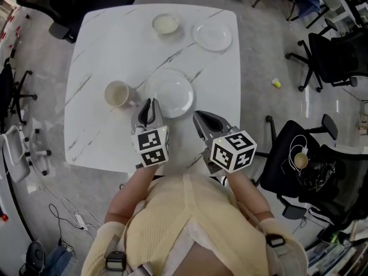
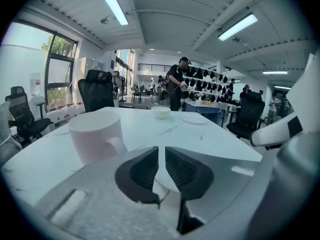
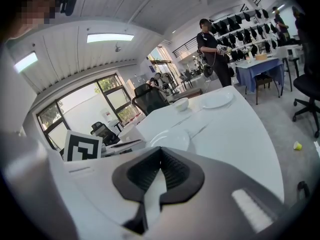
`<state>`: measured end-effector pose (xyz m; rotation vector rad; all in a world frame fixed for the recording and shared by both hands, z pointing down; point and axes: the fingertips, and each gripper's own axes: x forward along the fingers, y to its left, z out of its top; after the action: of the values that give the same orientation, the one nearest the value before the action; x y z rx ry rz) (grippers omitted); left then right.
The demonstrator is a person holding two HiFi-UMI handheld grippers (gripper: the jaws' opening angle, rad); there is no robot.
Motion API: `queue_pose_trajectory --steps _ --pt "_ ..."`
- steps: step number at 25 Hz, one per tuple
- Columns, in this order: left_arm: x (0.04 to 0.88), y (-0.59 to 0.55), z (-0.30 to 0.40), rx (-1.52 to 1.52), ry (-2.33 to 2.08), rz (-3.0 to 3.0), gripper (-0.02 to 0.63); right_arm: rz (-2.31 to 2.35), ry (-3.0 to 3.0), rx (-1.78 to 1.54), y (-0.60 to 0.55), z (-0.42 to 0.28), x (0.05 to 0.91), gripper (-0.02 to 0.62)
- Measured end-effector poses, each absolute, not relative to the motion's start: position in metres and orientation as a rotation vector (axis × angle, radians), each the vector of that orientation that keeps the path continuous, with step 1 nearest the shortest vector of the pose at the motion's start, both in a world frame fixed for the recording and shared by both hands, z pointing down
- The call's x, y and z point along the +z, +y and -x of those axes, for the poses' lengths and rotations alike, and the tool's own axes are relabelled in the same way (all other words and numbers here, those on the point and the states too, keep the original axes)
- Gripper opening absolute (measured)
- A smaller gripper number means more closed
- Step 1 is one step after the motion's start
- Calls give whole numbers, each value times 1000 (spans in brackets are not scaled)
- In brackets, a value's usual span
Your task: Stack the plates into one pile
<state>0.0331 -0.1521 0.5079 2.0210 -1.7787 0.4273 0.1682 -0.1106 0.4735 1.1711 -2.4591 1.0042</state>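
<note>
Two white plates lie on the white marble table (image 1: pixel 92 131): a larger plate (image 1: pixel 172 94) (image 3: pixel 170 139) in the middle and a smaller plate (image 1: pixel 212 36) (image 2: pixel 194 119) (image 3: pixel 216 100) at the far right. My left gripper (image 1: pixel 150 109) (image 2: pixel 161 153) hovers at the larger plate's near-left rim. Its jaws stand side by side, a narrow gap apart, with nothing pressed between the pads. My right gripper (image 1: pixel 201 122) (image 3: pixel 160 153) hangs just right of that plate near the table's front edge, shut and empty.
A white mug (image 1: pixel 118 94) (image 2: pixel 97 134) stands close to the left of the left gripper. A small bowl (image 1: pixel 165 23) (image 2: pixel 161 112) (image 3: pixel 181 104) sits at the far edge. Black office chairs (image 1: pixel 336 56) (image 1: pixel 302 160) ring the table. A person (image 2: pixel 176 86) stands beyond it.
</note>
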Motion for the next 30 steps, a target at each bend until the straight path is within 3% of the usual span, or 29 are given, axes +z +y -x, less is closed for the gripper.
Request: queue_pose_trajectory --steps 6,8,23,30 --pt "482 -144 -41 306 -1619 -2140 34 -1228 -2460 990 -111 -166 467 5" --pt "470 -140 -40 286 -1573 -2196 -7 -1251 -2461 972 -112 -163 463 5" --pt "406 -117 -14 152 -1240 -2406 0 -1449 -2434 891 -108 -157 418 5" --pt "395 -111 -6 129 -1162 -2483 0 -1513 -2463 939 -100 -164 389 63"
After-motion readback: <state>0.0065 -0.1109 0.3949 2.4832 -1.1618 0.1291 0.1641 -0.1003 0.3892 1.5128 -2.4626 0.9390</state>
